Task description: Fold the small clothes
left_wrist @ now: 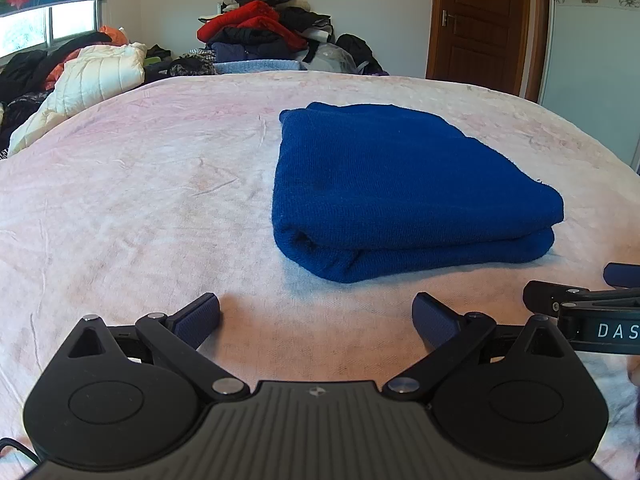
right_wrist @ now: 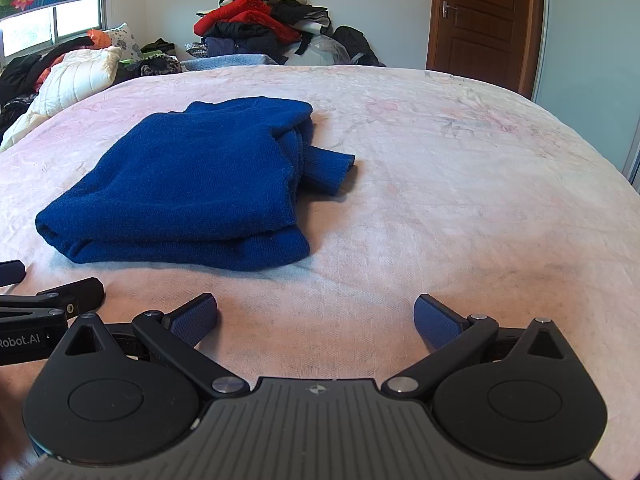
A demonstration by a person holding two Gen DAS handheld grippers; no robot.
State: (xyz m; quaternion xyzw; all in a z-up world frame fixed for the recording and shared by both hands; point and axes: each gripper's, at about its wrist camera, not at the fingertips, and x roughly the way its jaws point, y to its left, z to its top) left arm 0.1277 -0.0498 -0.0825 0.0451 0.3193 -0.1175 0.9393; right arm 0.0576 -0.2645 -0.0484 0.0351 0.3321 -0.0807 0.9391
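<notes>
The left gripper (left_wrist: 316, 316) and the right gripper (right_wrist: 316, 316) sit low and level over the pink bedspread (left_wrist: 140, 200), side by side, each with its jaws spread wide and empty. The folded blue sweater (right_wrist: 188, 184) lies just ahead between them, one sleeve cuff (right_wrist: 332, 168) sticking out to its right. A clothes pile (left_wrist: 256, 28) and a white quilted jacket (left_wrist: 92, 80) crowd the far edge.

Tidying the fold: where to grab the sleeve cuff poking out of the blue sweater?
Pinch the sleeve cuff at its free end, coming from the right with the right gripper. It juts out flat from the right side of the folded blue sweater, clear of the stack. Both grippers are open; the left gripper sits farther away.
</notes>
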